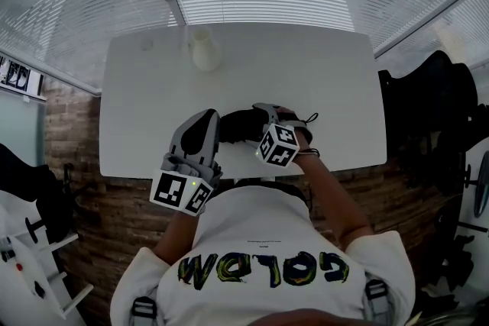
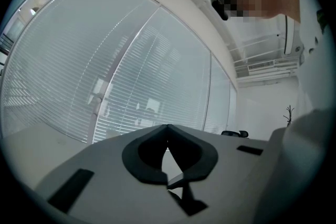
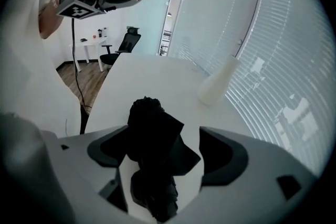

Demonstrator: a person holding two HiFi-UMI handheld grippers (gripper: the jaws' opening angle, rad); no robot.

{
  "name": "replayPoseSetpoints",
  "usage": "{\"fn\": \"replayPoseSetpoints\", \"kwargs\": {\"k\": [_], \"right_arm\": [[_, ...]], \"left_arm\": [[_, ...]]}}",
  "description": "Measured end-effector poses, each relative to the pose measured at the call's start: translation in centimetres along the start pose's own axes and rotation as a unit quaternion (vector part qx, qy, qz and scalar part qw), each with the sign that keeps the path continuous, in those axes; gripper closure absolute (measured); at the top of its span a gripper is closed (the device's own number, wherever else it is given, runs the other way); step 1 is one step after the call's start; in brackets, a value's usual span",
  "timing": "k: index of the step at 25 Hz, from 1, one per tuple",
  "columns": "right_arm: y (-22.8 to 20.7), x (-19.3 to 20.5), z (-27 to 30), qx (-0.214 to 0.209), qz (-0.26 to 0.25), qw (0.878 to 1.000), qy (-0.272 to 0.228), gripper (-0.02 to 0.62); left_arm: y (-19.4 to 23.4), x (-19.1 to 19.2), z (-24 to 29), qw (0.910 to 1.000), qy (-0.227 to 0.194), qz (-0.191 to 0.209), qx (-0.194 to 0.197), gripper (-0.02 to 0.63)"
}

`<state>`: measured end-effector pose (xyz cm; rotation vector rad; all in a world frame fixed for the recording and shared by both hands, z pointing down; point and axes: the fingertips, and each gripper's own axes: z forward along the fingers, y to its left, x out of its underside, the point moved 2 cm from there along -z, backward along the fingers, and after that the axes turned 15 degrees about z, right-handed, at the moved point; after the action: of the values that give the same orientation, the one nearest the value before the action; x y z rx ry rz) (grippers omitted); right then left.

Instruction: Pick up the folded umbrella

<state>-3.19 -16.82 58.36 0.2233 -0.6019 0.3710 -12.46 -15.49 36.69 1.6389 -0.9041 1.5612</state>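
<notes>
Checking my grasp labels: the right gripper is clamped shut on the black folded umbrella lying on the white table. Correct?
No. The right gripper has its jaws wide open around the black folded umbrella, not clamped on it; the right gripper view shows this. The umbrella does lie on the white table.

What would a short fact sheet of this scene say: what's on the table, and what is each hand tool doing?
table: white; folded black umbrella near its front edge, white bottle at the far edge
right gripper: jaws apart, astride the umbrella, not pressing it
left gripper: jaws together, nothing between them
task: umbrella not yet lifted
</notes>
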Motion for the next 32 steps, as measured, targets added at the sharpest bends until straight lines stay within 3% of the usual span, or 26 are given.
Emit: {"fn": "replayPoseSetpoints", "kwargs": {"k": [8,17,32], "right_arm": [[0.0,1.9,3.0,-0.026,-0.019,0.998,0.049,0.192],[1.4,2.8,5.0,-0.101,-0.024,0.991,0.088,0.187],[2.5,4.3,7.9,-0.129,-0.060,0.981,0.133,0.189]], "left_arm": [[0.5,0.4,-0.1,1.0000,0.005,-0.003,-0.005,0.597],[0.8,0.7,-0.1,1.0000,0.006,-0.005,-0.005,0.597],[1.2,1.2,-0.4,0.9998,0.011,-0.014,-0.013,0.597]]}}
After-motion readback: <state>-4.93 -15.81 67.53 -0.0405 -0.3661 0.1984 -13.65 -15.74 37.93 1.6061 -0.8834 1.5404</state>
